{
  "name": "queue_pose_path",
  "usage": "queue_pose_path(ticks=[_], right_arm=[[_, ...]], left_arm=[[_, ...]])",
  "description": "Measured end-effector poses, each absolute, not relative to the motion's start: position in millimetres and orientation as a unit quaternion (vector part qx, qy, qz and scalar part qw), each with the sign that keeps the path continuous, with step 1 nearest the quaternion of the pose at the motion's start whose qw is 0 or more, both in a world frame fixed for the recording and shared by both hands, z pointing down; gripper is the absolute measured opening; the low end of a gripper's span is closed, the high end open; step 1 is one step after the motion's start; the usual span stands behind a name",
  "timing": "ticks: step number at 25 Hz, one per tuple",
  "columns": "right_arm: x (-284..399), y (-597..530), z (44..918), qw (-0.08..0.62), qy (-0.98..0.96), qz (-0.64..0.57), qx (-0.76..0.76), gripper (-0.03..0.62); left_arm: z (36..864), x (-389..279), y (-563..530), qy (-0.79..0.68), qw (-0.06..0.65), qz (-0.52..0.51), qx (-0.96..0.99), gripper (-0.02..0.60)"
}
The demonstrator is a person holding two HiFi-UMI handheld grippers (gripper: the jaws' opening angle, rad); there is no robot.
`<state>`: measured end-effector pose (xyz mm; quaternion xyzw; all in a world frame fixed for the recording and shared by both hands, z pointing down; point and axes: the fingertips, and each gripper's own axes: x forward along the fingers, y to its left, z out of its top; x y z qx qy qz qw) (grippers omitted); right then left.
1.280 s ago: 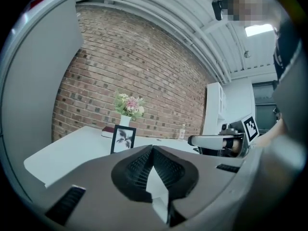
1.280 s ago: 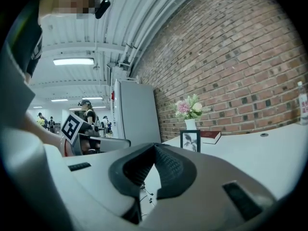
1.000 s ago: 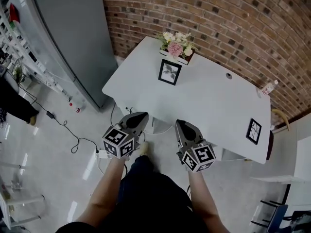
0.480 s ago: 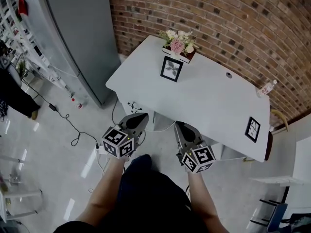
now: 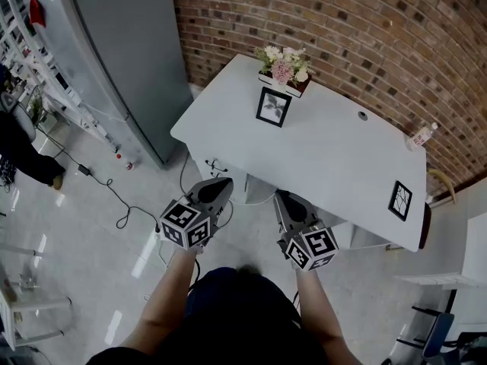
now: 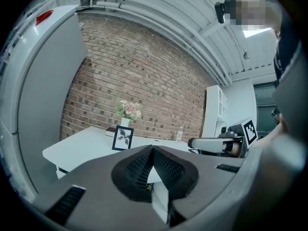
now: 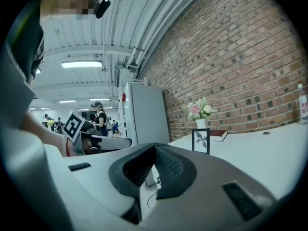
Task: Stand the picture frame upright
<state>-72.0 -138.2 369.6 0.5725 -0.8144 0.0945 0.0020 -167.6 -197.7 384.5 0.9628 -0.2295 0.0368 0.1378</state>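
A white table [image 5: 335, 166] stands against the brick wall, ahead of both grippers. One black picture frame [image 5: 273, 106] stands upright near the table's far left end, in front of a vase of flowers [image 5: 284, 65]; it also shows as the upright frame [image 6: 123, 138] and the upright frame [image 7: 200, 141]. A second black frame [image 5: 399, 200] appears to lie flat near the table's right end. My left gripper [image 5: 221, 182] and right gripper [image 5: 283, 196] hang side by side above the floor, short of the table edge. Both are shut and hold nothing; the left gripper [image 6: 152, 148] and right gripper [image 7: 154, 146] show jaws meeting.
A tall grey cabinet [image 5: 114, 59] stands left of the table. Cables [image 5: 114, 204] trail over the floor. A water bottle [image 5: 421, 136] sits at the table's far right corner. A white cabinet [image 5: 472, 242] and a chair [image 5: 434, 337] are at the right. People stand in the background [image 7: 101, 119].
The table has drifted slightly right and up in the head view as the person moves. Both grippers keep their side-by-side pose and stay shut.
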Motion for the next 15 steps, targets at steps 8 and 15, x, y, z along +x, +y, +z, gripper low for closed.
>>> queue_pose_path(ticks=[8,15], right_arm=[[-76.1,-135.8,373.7,0.000,-0.810,0.108,0.576,0.003],[-78.0,-137.7,376.1,0.000,-0.811,0.106,0.576,0.003]], left_arm=[[384.7,-176.4,-199.5,-0.234,0.149,0.035,0.960,0.005],[386.4,-182.0,-204.1,-0.241,0.150,0.028,0.959,0.005]])
